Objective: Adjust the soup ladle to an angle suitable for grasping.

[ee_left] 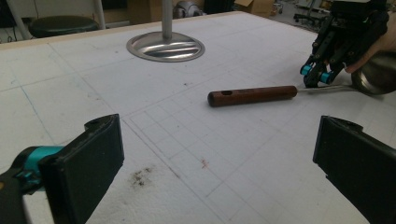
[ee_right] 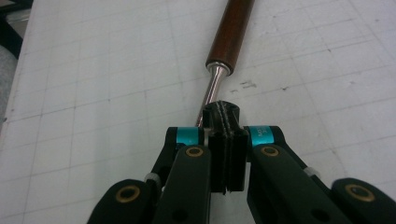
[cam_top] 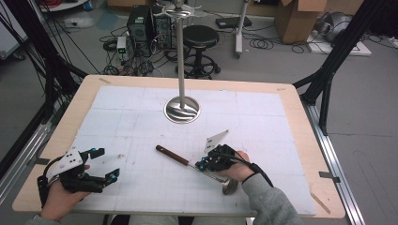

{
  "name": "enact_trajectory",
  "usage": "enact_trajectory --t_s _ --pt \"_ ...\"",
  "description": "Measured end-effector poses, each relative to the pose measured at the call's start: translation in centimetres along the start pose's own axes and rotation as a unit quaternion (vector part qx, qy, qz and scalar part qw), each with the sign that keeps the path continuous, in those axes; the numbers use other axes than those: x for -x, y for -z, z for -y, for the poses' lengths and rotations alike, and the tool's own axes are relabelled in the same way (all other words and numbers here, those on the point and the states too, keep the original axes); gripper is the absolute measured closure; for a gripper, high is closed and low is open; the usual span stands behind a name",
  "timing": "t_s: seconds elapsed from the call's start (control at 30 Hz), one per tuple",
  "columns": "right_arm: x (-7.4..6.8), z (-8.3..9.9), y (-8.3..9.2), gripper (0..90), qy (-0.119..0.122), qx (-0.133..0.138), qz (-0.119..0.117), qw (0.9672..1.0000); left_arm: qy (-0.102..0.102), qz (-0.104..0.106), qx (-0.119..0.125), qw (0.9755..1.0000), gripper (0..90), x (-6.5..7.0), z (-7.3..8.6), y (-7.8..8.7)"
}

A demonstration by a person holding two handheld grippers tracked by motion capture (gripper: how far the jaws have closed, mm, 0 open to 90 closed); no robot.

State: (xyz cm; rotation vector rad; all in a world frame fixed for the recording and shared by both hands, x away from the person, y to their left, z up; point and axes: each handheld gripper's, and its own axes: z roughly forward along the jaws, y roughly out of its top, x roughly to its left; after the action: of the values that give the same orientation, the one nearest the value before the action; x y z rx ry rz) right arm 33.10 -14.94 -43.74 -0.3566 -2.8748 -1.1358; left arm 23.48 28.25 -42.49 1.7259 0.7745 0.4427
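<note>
The right gripper (cam_top: 202, 164) is pinching the ladle (cam_top: 187, 162) by its steel shank — lifting level is advisable; the left gripper (cam_top: 104, 165) is waiting, jaws spread.

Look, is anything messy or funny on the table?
A small dark smudge dirties the white mat near the left tongs. The ladle lies flat, not hanging on the stand.
</note>
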Motion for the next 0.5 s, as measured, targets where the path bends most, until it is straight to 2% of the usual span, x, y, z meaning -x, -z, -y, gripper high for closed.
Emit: enact_trajectory --t_s 0.37,0.47,0.5 --pt "-0.20 -0.36 -0.31 90.0 0.013 -0.004 -0.018 0.9998 0.002 -0.006 0.001 1.0000 2.4 0.02 0.11 0.32" --pt "-0.52 -0.61 -0.55 90.0 0.025 -0.008 -0.029 0.9992 0.001 -0.007 0.001 1.0000 2.4 -0.02 0.13 0.37" --pt "-0.58 -0.70 -0.61 90.0 0.030 -0.010 -0.026 0.9992 0.002 -0.007 0.001 1.0000 2.4 0.00 0.14 0.38"
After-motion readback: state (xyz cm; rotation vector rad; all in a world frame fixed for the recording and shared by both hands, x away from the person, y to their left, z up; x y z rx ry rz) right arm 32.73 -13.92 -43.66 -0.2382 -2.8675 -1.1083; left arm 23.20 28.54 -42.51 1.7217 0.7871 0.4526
